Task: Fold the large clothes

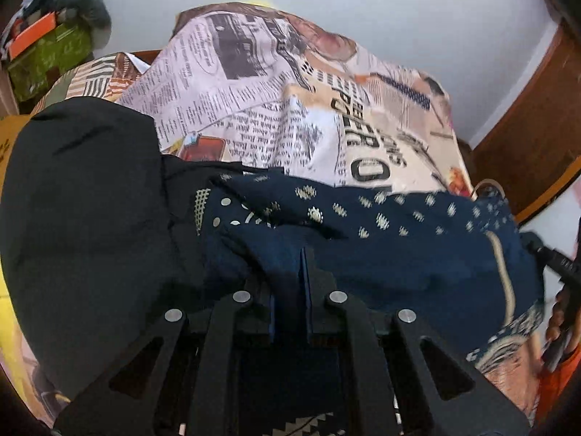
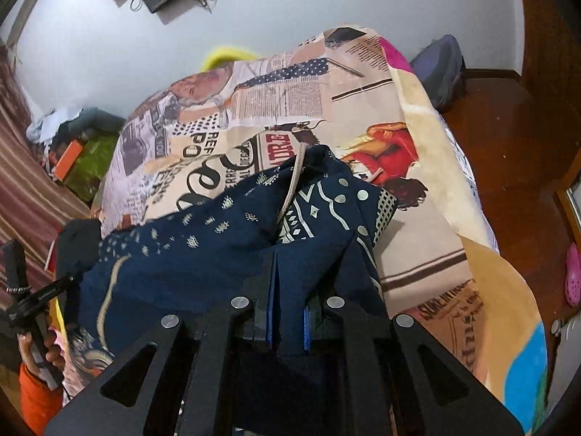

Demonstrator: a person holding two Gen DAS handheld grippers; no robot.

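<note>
A navy garment (image 1: 381, 239) with cream dots and zigzag print hangs stretched between my two grippers over a bed. My left gripper (image 1: 303, 254) is shut on its cloth, the fabric bunched between the blue pads. In the right wrist view the same navy garment (image 2: 203, 254) drapes toward the bed, and my right gripper (image 2: 277, 258) is shut on a fold of it near the patterned border. A black garment (image 1: 83, 218) lies on the left, next to the left gripper. The other gripper and the hand that holds it show at each view's edge.
The bed is covered by a newspaper-print blanket (image 1: 272, 101). A green box with an orange lid (image 1: 47, 54) stands beside the bed at the far left. A wooden floor (image 2: 515, 152) lies to the right, with a pink clog (image 2: 573, 276) and a dark bag (image 2: 439, 69).
</note>
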